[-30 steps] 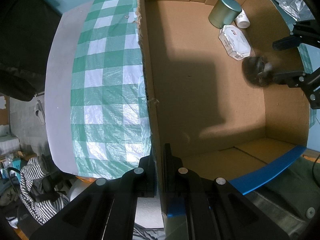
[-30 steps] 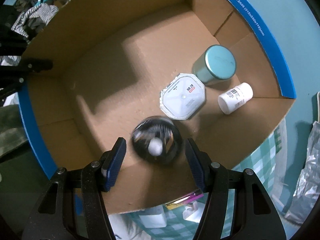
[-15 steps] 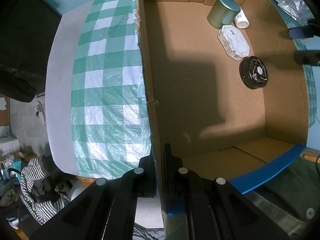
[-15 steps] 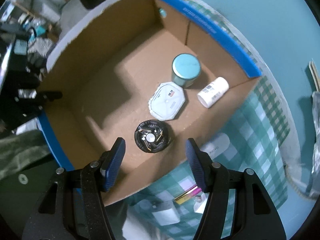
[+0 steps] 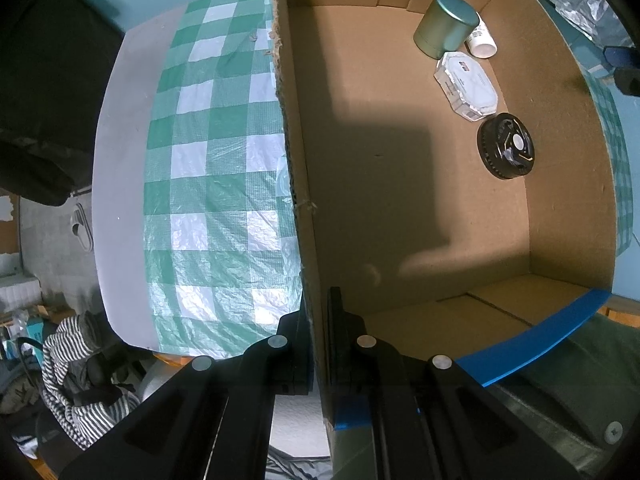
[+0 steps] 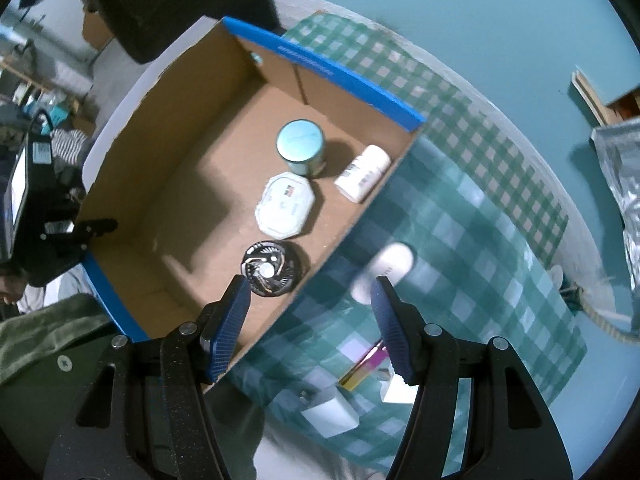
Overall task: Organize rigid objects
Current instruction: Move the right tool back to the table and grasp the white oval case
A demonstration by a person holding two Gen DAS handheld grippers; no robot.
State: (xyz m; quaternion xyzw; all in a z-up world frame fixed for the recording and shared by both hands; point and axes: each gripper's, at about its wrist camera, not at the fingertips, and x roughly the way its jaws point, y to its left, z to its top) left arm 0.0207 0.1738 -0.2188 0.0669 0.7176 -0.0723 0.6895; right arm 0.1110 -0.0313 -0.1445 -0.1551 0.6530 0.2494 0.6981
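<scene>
A cardboard box (image 5: 304, 128) (image 6: 132, 140) with blue edges stands on a green checked cloth. Inside lie a black round fan (image 5: 506, 146) (image 6: 267, 268), a white octagonal case (image 5: 466, 84) (image 6: 285, 205), a teal tin (image 5: 446, 26) (image 6: 301, 146) and a white bottle (image 5: 482, 40) (image 6: 362, 174). My left gripper (image 5: 318, 332) is shut on the box's side wall. My right gripper (image 6: 310, 312) is open and empty, high above the box's near wall.
On the checked cloth (image 6: 460, 240) outside the box lie a white oblong object (image 6: 386, 266), a pink and yellow stick (image 6: 366, 364) and small white blocks (image 6: 330, 416). A silver bag (image 6: 620, 168) lies at the right. Striped fabric (image 5: 72, 360) hangs below the table edge.
My right gripper let go of the black fan, which now rests on the box floor. It rose and drew back out of the box toward the cloth. The left gripper has held still.
</scene>
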